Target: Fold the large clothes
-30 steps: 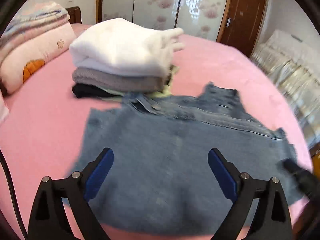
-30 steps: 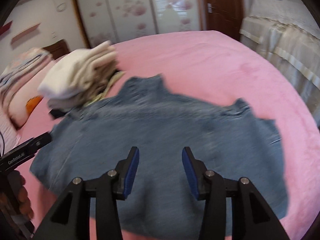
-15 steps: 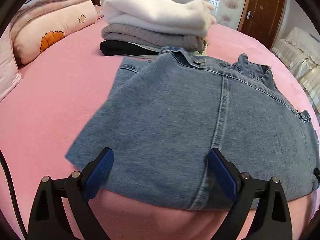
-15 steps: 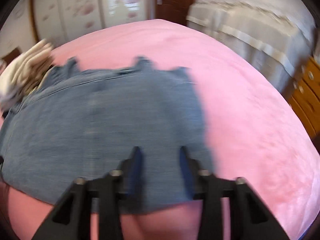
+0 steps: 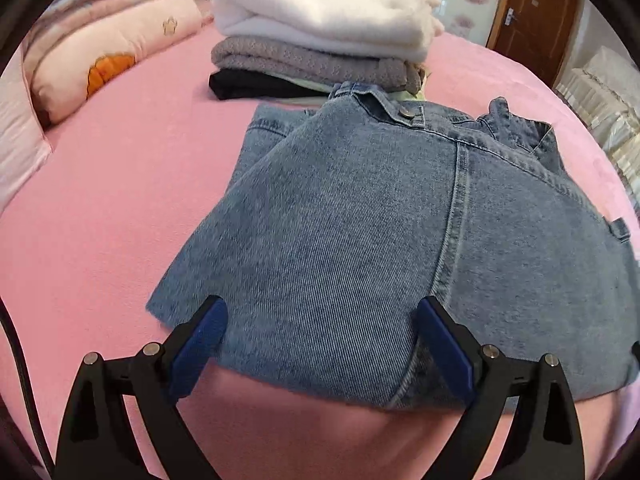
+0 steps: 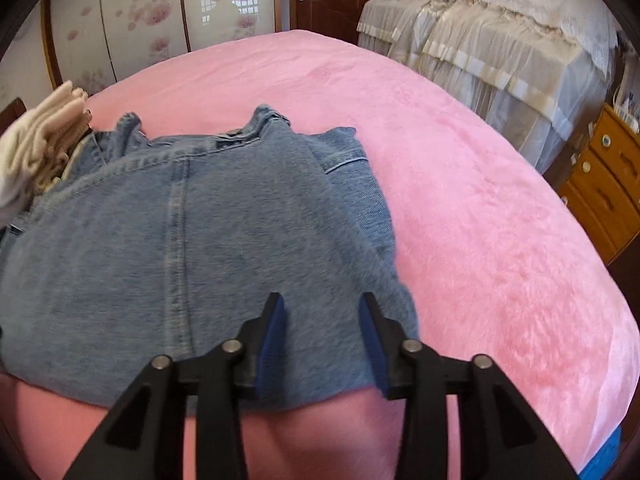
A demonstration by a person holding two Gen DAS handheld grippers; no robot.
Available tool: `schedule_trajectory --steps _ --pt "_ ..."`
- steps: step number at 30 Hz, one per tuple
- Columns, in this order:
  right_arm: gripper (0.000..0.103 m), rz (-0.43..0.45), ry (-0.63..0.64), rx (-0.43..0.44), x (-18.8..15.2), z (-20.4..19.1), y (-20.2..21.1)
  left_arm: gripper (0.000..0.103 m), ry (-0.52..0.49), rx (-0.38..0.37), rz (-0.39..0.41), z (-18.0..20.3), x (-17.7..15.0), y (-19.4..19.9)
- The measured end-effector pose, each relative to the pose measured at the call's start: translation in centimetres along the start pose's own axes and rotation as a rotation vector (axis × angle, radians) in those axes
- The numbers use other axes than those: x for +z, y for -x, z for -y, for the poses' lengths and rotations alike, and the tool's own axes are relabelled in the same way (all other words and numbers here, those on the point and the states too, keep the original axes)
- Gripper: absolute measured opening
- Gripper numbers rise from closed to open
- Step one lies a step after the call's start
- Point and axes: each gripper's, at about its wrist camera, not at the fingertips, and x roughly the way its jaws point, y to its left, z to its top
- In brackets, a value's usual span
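1. Lying flat on the pink bed cover, the denim garment fills the middle of the left wrist view, folded into a broad panel with a vertical seam running down it and a metal button at its far edge.
2. The left gripper has its jaws spread wide at the garment's near hem; the blue pads sit over the cloth edge with denim visible between them, and nothing is pinched.
3. Just beyond the garment's far edge stands a stack of folded clothes: a white fleecy piece on top, a grey knit under it, and a black item at the bottom.
4. A pink pillow with an orange motif lies at the far left of the bed, and a brown door shows at the far right.
5. From the right wrist view, the denim garment covers the left and centre, its right edge ending on bare pink bed cover.
6. The right gripper is parted moderately, narrower than the left, its jaws over the near hem close to the garment's right corner; cloth shows in the gap, unclamped.
7. The clothes stack peeks in at the far left, touching the denim.
8. A second bed with cream frilled covers stands behind on the right, beside a wooden drawer unit.
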Motion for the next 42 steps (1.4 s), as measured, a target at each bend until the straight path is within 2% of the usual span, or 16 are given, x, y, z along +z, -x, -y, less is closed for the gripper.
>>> schedule_trajectory --steps 2,5,11,16,20,24,29,36,42 --pt "0.041 -0.009 -0.036 0.058 0.0 -0.2 1.5 0.095 0.032 -0.012 -0.03 -0.3 0.0 1.1" --pt "0.041 -0.003 -0.067 0.126 -0.2 -0.5 3.8 0.095 0.056 -0.041 -0.034 -0.6 -0.4 3.5" --pt "0.041 0.026 -0.021 0.214 -2.1 -2.9 9.2 0.095 0.016 -0.081 -0.02 -0.4 -2.0 8.9" --pt "0.041 0.029 0.019 0.29 -4.0 -5.1 12.4 0.095 -0.002 -0.159 -0.029 -0.8 -4.1 12.5" --pt "0.041 0.035 0.056 0.332 -5.6 -7.0 14.3 0.095 0.022 -0.245 -0.068 -1.4 -6.0 13.4" --pt "0.041 0.028 0.098 0.35 -6.8 -9.0 14.2 0.095 0.088 -0.399 -0.106 -2.8 -7.7 11.5" --pt "0.041 0.013 0.124 0.359 -7.3 -11.4 12.8 0.095 0.211 -0.535 -0.104 -4.7 -8.2 7.2" --pt "0.041 0.021 0.16 0.376 -6.1 -14.3 10.5 0.094 0.331 -0.6 -0.052 -6.6 -5.9 -0.1" --pt "0.041 0.028 0.196 0.369 -4.9 -16.5 8.3 0.093 0.36 -0.62 0.057 -6.7 -2.9 -3.1"
